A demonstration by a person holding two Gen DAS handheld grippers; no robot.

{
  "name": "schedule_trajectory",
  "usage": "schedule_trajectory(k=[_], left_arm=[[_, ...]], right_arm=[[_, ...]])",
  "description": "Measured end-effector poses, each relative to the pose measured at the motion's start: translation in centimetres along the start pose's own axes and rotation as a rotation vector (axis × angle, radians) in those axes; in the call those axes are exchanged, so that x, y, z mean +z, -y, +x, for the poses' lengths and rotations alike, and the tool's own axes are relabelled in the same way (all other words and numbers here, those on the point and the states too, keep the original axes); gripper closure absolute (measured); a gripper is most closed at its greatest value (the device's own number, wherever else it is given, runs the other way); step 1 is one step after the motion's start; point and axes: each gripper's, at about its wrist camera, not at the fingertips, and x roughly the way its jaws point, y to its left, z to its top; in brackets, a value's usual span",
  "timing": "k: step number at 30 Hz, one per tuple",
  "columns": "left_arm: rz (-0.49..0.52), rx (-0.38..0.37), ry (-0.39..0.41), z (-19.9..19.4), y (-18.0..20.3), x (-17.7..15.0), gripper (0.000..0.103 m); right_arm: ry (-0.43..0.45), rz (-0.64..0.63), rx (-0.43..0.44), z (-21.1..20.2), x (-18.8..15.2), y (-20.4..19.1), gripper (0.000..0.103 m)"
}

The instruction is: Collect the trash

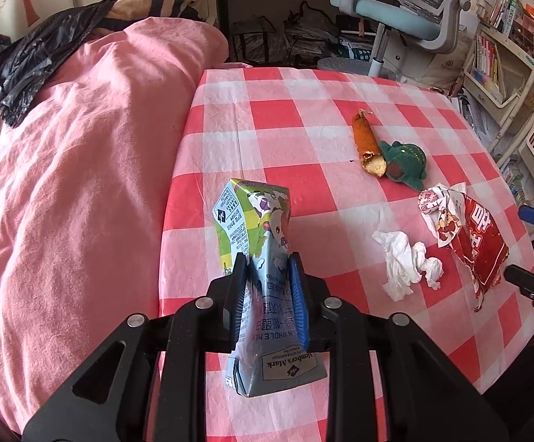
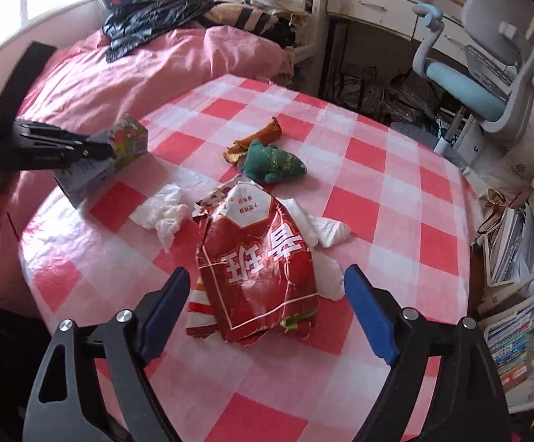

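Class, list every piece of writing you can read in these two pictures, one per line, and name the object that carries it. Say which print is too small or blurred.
"Member's Mark" - on the milk carton, seen upside down, near its lower end.
"WHOLE MILK" - same carton, upside down, partly hidden by the left gripper.
Two large white Chinese characters - on the red snack bag, upside down.
Fine print on the carton's side panel, small print on the bag's white label, book spines: too small to read.
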Motion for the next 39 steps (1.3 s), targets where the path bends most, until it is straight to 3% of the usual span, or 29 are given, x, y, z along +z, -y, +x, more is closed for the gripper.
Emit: schedule_trajectory(k=[3,4,5,6,9,13,19,29,34,39], left_arm=[[0.014,0.006,0.0,0.2,0.4,0.2,0.08],[0.021,0.007,-0.003,0.3,0.5,0.2,0.079],[0.03,0.008,-0.006,0.5,0.7,0.1,0.077],[0.04,0.022,-0.006,0.7,0.9,0.2,0.075],[0.052,0.037,-0.003,0.9,1.1,0.3,0.075],[0.035,0.018,0.006,0.6,0.9,0.5,0.079],[0.006,-0.008,0.034,-0.2,0.6,0.8,0.081],[-0.045,-0.068,0.077,-1.3,0.1,1.2,0.081],[-0.061,-0.117,0.116,-2.3,0.3,1.5,0.081],[-0.058,-0.149,0.134,-2.8,0.7,1.5,0.081]], right_arm=[[-0.057,0.054,0.026,2.9,0.1,1.0,0.021],[-0.067,0.051,0.028,3.5,0.0,0.8,0.026],[-0.075,0.03,0.021,4.0,0.0,0.4,0.036],[-0.095,0.006,0.022,4.4,-0.1,0.0,0.063],[-0.066,-0.038,0.008,3.6,0.2,-1.2,0.079],[-0.011,-0.058,0.0,2.0,0.5,-2.1,0.091],[0.058,0.0,0.066,0.2,0.9,-1.8,0.092],[0.146,0.294,0.324,-1.6,0.9,2.7,0.092],[0.185,0.359,0.389,-2.6,0.8,3.9,0.092],[0.198,0.329,0.344,-3.3,0.8,3.9,0.092]])
